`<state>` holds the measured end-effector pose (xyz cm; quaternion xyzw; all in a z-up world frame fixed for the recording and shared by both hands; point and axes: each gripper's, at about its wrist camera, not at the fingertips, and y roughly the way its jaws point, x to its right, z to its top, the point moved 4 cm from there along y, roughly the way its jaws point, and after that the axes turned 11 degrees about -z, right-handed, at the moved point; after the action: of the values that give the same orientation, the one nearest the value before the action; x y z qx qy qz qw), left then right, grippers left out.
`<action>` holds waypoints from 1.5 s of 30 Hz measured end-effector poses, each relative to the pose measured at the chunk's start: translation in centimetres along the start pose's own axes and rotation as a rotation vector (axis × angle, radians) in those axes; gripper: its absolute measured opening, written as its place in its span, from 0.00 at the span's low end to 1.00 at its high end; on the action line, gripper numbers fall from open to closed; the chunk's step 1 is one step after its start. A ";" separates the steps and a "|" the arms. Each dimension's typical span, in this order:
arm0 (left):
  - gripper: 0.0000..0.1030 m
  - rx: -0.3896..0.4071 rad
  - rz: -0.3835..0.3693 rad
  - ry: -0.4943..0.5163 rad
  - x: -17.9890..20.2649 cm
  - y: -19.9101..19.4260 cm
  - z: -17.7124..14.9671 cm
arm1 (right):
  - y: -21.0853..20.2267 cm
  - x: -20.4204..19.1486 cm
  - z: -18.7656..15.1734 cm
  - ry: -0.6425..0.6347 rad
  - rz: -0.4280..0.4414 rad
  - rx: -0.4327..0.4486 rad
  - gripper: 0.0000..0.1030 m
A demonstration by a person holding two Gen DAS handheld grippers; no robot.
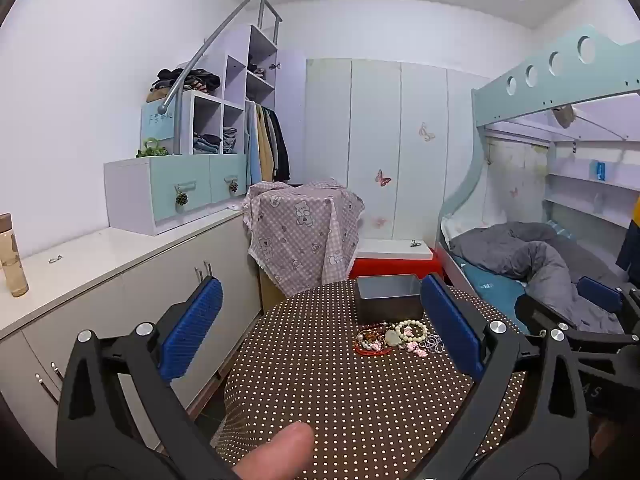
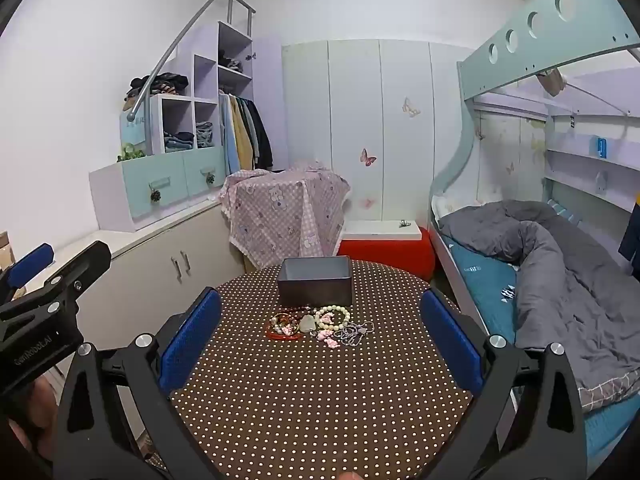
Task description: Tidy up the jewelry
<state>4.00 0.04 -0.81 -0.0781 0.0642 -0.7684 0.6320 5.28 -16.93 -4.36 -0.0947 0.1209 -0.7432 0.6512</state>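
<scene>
Right wrist view looks across a round desk (image 2: 320, 400) under a brown dotted cloth, with the right tool (image 2: 320, 344) in front, its blue pads spread wide apart and nothing between them. Near the far side of the desk lies a small heap of jewelry (image 2: 320, 326): a pale bead bracelet (image 2: 332, 317), red strings, pink pieces and a silvery chain, all tangled close together. Just behind the heap, touching or nearly so, stands an open dark metal box (image 2: 315, 282), which looks empty from here, though its floor is not fully shown. At the left edge the left tool (image 2: 28, 276) hangs over the desk's side; in its own view the left tool (image 1: 320, 332) is likewise spread wide and holds nothing, with the heap (image 1: 396, 338) ahead and slightly right of it.

Judging by this, the sorting has not begun: every piece lies outside the box and both tools stand well back from the heap. The next move probably calls for bringing one tool forward and down onto a single piece, the bead bracelet being the easiest to separate, then closing gently so neighbouring strands are not dragged along
</scene>
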 end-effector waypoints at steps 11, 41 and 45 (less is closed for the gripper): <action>0.94 0.010 0.003 0.006 0.3 0.0 -0.1 | -0.4 -0.4 1.1 -0.008 -0.005 0.023 0.93; 0.94 0.010 -0.013 0.000 -0.1 0.3 0.3 | -0.5 -0.4 2.2 -0.026 -0.013 0.059 0.93; 0.94 0.011 -0.017 0.004 0.1 0.4 0.4 | -0.5 -0.2 2.2 -0.031 -0.016 0.064 0.93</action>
<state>4.47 -0.09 -0.47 -0.0736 0.0604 -0.7743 0.6256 5.54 -16.77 -2.08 -0.0863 0.0862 -0.7504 0.6496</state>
